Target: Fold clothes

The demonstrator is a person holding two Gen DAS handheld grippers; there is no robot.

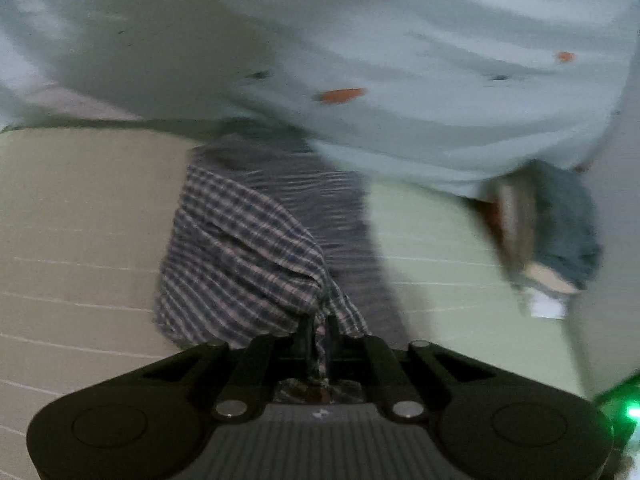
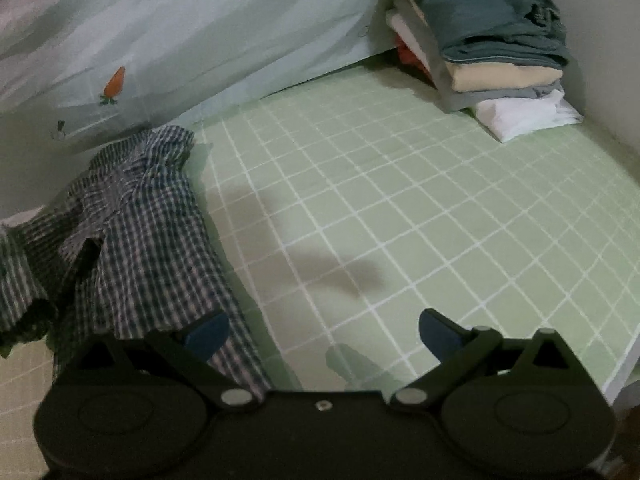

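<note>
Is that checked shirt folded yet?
Not folded. The checked shirt hangs crumpled, pinched in the left gripper, unlike the folded stack. The right gripper is open, empty.

Shirt (image 2: 132,216): thin woven cloth, blue-and-white check, crumpled, matt.
Sheet (image 2: 400,220): green cloth, white grid lines, smooth, matt.
Quilt (image 2: 180,32): pale blue-green cloth, soft creases, orange carrot print (blurred in the left view).
Stack (image 2: 480,36): folded cloths, top one teal and coarser-looking, lower ones cream, grey, white.
Right gripper (image 2: 323,336): black matt plastic, blue pads (image 2: 206,334), dull metal pivot pins.
Left gripper (image 1: 318,340): black matt plastic, ribbed grey base.
</note>
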